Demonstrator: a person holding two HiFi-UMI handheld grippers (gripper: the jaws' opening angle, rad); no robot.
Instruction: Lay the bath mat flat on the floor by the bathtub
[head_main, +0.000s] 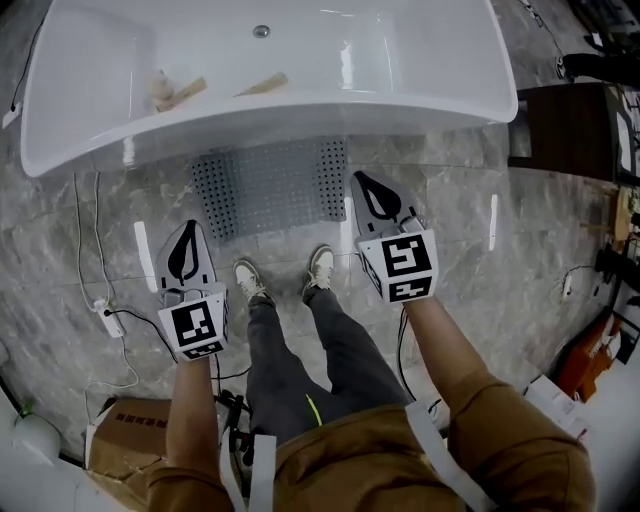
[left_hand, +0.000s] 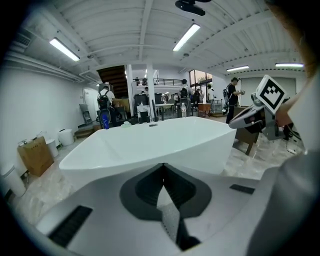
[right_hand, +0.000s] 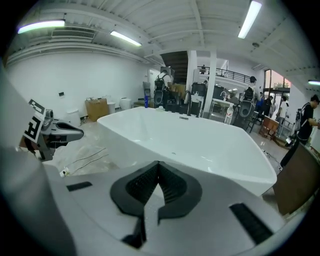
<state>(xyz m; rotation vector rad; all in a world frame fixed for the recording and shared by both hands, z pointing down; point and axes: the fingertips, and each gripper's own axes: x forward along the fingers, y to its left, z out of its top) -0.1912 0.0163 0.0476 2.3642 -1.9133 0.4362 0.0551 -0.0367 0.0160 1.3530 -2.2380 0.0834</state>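
Observation:
A grey bath mat (head_main: 268, 184) with rows of holes lies flat on the marble floor, its far edge under the rim of the white bathtub (head_main: 90, 130). The person's shoes (head_main: 250, 280) stand just short of its near edge. My left gripper (head_main: 186, 232) hovers left of the mat, shut and empty. My right gripper (head_main: 362, 182) is level with the mat's right edge, also shut with nothing in it. In each gripper view the jaws meet at the tip, left gripper (left_hand: 163, 166) and right gripper (right_hand: 158, 164), and point at the bathtub (left_hand: 150, 145) (right_hand: 200, 145).
Two wooden brushes (head_main: 262, 85) lie inside the tub near the drain (head_main: 261, 31). Cables and a power strip (head_main: 104, 312) trail on the floor at left. A cardboard box (head_main: 125, 430) sits behind at lower left. A dark cabinet (head_main: 560, 130) stands at right.

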